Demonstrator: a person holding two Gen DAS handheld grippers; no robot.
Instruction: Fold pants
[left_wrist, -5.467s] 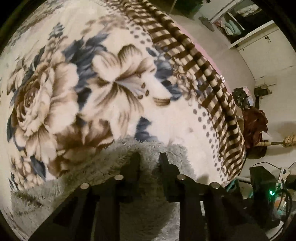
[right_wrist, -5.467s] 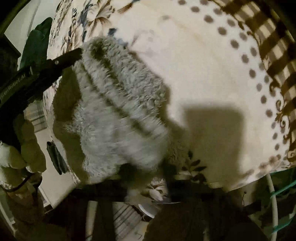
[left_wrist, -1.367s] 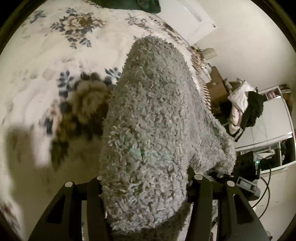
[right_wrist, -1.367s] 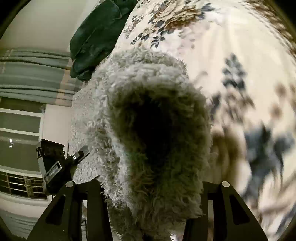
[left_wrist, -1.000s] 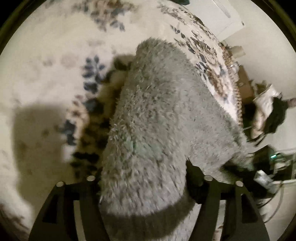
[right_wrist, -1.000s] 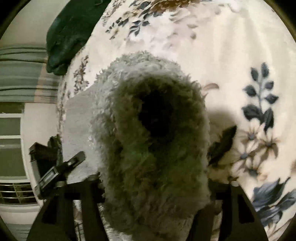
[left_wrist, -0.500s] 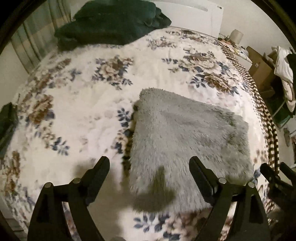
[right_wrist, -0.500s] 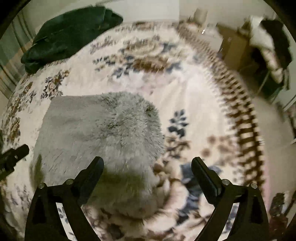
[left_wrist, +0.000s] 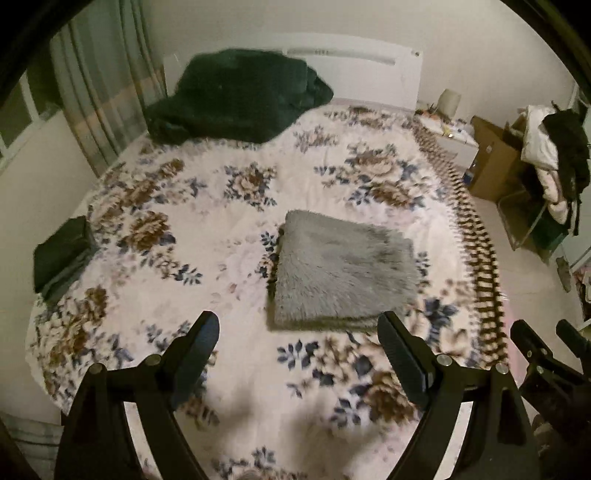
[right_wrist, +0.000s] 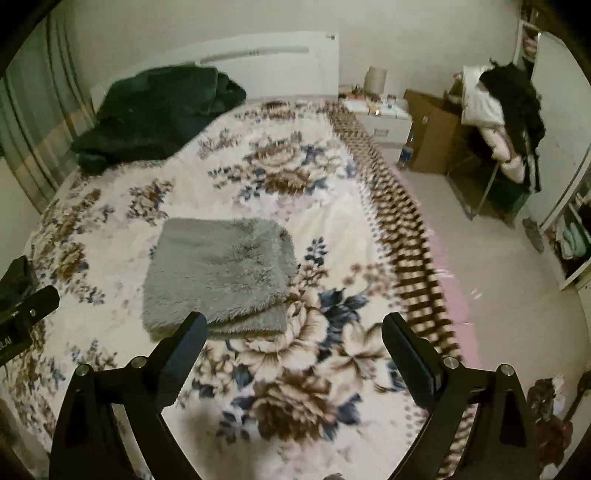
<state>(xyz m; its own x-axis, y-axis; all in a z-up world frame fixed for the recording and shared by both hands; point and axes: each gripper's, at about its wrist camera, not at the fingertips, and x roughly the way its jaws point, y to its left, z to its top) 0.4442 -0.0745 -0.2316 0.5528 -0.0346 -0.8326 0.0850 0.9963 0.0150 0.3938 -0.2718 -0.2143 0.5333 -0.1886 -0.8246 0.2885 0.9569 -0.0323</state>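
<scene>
Lying square-edged, folded grey pants (left_wrist: 341, 273) leave floral bedspread (left_wrist: 192, 229) bare all around.

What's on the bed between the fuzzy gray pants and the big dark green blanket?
Nothing but the flowered bedspread lies between the gray pants and the dark green blanket; the left wrist view shows it.

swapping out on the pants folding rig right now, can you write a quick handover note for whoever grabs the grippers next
Left gripper: open, nothing between its fingers; its jaws have just been opening, above the bed.
Right gripper: open and empty too, jaws also just opened.
Grey fluffy pants: lying folded in a compact, roughly square stack on the floral blanket, near the bed's striped edge, touched by neither gripper.
Also on the bed: dark green blanket at the headboard end, small dark folded item at the far side edge.
Done: the fold looks finished and released.
Left: probably nothing; at most tidy the slightly uneven layers at the near edge.
</scene>
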